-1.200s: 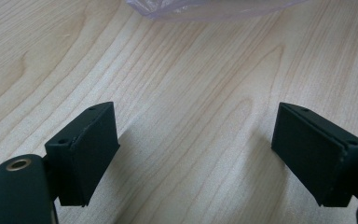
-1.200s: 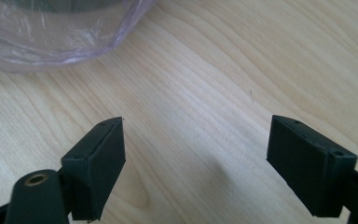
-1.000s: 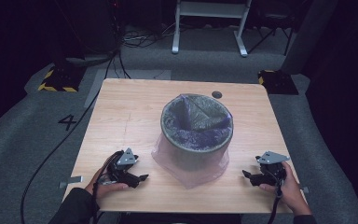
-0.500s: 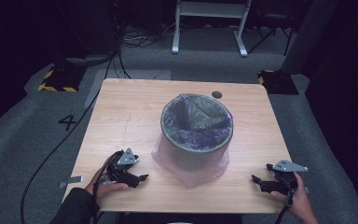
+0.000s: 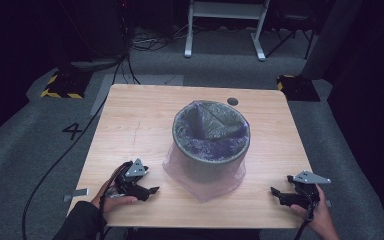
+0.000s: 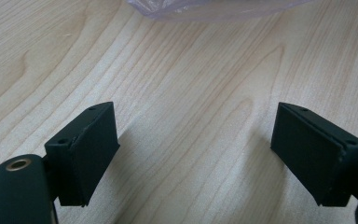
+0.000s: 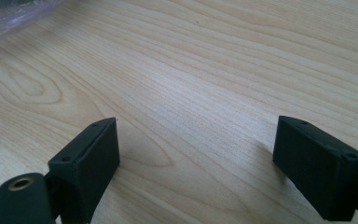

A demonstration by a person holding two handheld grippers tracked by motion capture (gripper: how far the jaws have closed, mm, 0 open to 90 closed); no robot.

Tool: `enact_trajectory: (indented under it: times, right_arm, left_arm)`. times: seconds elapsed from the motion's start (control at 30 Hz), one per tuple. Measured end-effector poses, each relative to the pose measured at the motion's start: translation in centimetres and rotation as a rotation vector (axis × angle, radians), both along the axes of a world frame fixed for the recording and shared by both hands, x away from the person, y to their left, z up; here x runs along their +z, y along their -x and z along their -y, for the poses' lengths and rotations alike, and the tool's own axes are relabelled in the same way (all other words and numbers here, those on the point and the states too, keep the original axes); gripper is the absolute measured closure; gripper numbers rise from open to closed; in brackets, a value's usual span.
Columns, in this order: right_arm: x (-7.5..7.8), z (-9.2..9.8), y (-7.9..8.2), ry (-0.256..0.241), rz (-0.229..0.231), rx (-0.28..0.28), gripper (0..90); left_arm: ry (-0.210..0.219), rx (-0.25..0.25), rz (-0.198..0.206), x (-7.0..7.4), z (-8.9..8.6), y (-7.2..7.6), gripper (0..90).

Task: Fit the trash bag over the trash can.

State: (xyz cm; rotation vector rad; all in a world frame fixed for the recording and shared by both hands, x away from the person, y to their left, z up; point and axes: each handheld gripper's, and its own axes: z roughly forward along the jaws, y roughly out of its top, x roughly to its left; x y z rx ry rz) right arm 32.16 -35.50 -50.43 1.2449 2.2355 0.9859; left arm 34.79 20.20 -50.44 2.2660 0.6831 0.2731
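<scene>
Round grey bin (image 5: pixel 211 152), crinkled purple liner (image 5: pixel 203 186)

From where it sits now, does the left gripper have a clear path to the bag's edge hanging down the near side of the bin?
Probably yes. The left gripper is open, and only bare table lies between its jaws and the purple bag draped over the bin.

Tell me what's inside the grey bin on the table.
The grey bin holds a crumpled translucent purple bag liner, draped over its rim and down onto the table. Anything beneath the liner is covered, so I cannot tell.
</scene>
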Motion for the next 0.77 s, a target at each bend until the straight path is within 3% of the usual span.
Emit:
enact_trajectory:
  times: [0.77]
  right_arm:
    - [-0.01,0.00,-0.01,0.001,0.000,-0.005,13.7]
  left_arm:
    - [0.001,-0.001,-0.003,0.00,0.04,-0.06,14.2]
